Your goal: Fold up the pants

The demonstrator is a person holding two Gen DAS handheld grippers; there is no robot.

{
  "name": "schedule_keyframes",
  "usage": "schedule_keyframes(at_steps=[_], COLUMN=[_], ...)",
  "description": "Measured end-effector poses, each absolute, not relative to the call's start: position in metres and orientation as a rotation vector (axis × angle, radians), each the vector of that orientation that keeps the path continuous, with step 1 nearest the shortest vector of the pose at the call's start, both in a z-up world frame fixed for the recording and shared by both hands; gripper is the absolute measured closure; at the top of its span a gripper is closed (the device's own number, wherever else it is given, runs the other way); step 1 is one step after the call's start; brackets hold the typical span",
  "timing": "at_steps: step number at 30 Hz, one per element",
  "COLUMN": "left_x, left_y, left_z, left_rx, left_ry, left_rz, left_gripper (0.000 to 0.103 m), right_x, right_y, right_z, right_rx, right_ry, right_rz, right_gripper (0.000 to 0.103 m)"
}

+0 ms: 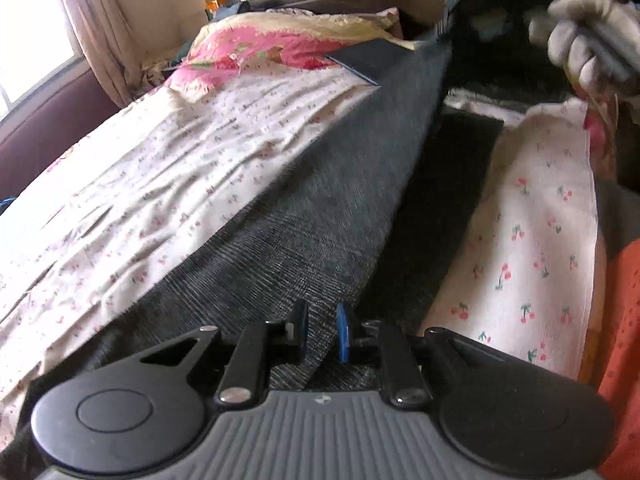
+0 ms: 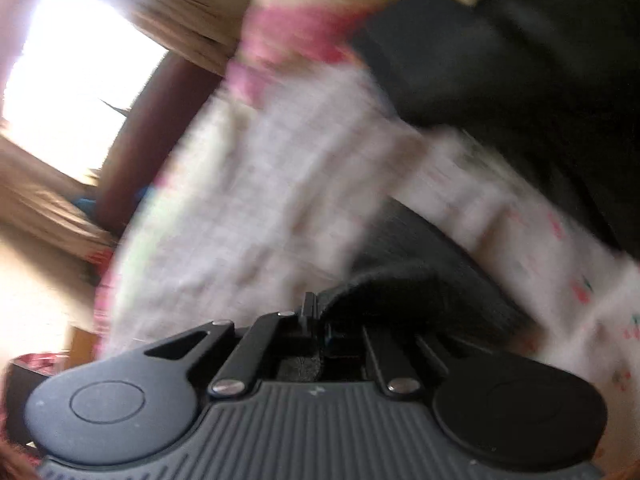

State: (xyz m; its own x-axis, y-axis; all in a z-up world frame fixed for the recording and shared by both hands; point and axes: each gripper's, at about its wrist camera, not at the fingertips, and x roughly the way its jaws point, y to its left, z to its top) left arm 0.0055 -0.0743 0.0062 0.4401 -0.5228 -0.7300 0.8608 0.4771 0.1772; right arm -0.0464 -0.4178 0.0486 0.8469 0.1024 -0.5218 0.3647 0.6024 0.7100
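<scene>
Pants (image 1: 332, 216): dark, coarse ribbed cloth, matt. Sheet (image 1: 160, 184): thin printed, crumpled cloth, probably cotton.

Black claw (image 1: 322, 334) with blue pads; hand (image 1: 592, 40) wears grey glove.

right claw (image 2: 318, 320) clamping dark pants (image 2: 384, 280), blurred bedsheet (image 2: 280, 184)

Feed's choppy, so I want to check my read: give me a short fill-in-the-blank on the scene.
1. The dark pants lie on a sheet printed with small ____.
2. The hand gripping the other tool wears a ____.
3. The right gripper has its jaws ____ on dark fabric.
4. The pillow at the far end is mostly ____.

Missing words: cherries; glove; shut; pink
</scene>
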Motion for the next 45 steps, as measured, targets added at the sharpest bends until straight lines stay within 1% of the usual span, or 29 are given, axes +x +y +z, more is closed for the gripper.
schedule_keyframes(at_steps=[2,3,4,5,7,8,10,11,12,13,15,16,18,22,23,26,27,28,30,32,34,39,41,43,45], left_x=[0.005,0.004,0.003,0.002,0.0,-0.001,-0.004,-0.006,-0.006,-0.006,-0.004,-0.003,-0.001,-0.001,0.0,0.002,0.002,0.002,0.002,0.002,0.003,0.008,0.01,0.011,0.012], left_y=[-0.072,-0.072,-0.072,-0.072,-0.074,-0.074,-0.076,-0.075,-0.075,-0.074,-0.074,-0.075,-0.079,-0.082,-0.083,-0.088,-0.09,-0.092,-0.096,-0.101,-0.105,-0.123,-0.13,-0.137,-0.143], left_z=[0.011,0.011,0.009,0.006,-0.003,-0.008,-0.015,-0.017,-0.018,-0.02,-0.02,-0.02,-0.018,-0.015,-0.016,-0.022,-0.023,-0.023,-0.021,-0.02,-0.018,-0.021,-0.023,-0.024,-0.025], left_rx=[0.581,0.582,0.584,0.586,0.595,0.599,0.611,0.616,0.617,0.616,0.618,0.618,0.619,0.616,0.62,0.628,0.626,0.626,0.627,0.636,0.645,0.676,0.678,0.684,0.694], left_ry=[0.647,0.645,0.647,0.656,0.687,0.705,0.73,0.737,0.744,0.752,0.757,0.757,0.752,0.74,0.742,0.752,0.754,0.755,0.756,0.761,0.762,0.774,0.785,0.793,0.799], left_rz=[-0.923,-0.924,-0.926,-0.929,-0.939,-0.946,-0.955,-0.956,-0.958,-0.959,-0.959,-0.958,-0.955,-0.968,-0.971,-0.971,-0.969,-0.968,-0.968,-0.964,-0.971,-0.997,-1.002,-1.006,-1.008], left_gripper=[0.072,0.069,0.066,0.065,0.065,0.065,0.065,0.065,0.065,0.065,0.064,0.064,0.064,0.064,0.064,0.064,0.064,0.064,0.064,0.064,0.064,0.064,0.064,0.064,0.064], right_x=[-0.056,-0.061,-0.066,-0.068,-0.064,-0.06,-0.057,-0.058,-0.062,-0.065,-0.065,-0.062,-0.055,-0.064,-0.069,-0.073,-0.07,-0.064,-0.045,-0.031,-0.03,-0.045,-0.048,-0.036,-0.02], right_y=[-0.406,-0.401,-0.397,-0.396,-0.405,-0.413,-0.42,-0.421,-0.421,-0.422,-0.423,-0.424,-0.428,-0.431,-0.431,-0.437,-0.44,-0.443,-0.448,-0.452,-0.457,-0.466,-0.463,-0.464,-0.471], right_z=[0.076,0.084,0.086,0.079,0.046,0.02,-0.021,-0.033,-0.038,-0.038,-0.034,-0.034,-0.035,-0.024,-0.017,-0.001,0.0,0.0,-0.005,-0.012,-0.014,-0.013,-0.011,-0.02,-0.037], right_rx=[0.843,0.799,0.761,0.743,0.79,0.822,0.855,0.883,0.92,0.948,0.956,0.953,0.955,0.906,0.882,0.854,0.845,0.83,0.79,0.767,0.78,0.895,0.866,0.841,0.855], right_ry=[0.467,0.427,0.407,0.426,0.549,0.651,0.795,0.823,0.8,0.768,0.74,0.745,0.755,0.773,0.762,0.716,0.707,0.711,0.752,0.787,0.784,0.674,0.627,0.673,0.727], right_rz=[-0.093,-0.068,-0.059,-0.08,-0.15,-0.191,-0.278,-0.279,-0.279,-0.281,-0.269,-0.265,-0.264,-0.276,-0.28,-0.253,-0.244,-0.236,-0.231,-0.211,-0.184,0.028,0.095,0.07,0.03], right_gripper=[0.099,0.099,0.099,0.099,0.098,0.098,0.097,0.097,0.097,0.094,0.093,0.088,0.084,0.083,0.08,0.08,0.078,0.069,0.058,0.058,0.058,0.058,0.058,0.055,0.055])
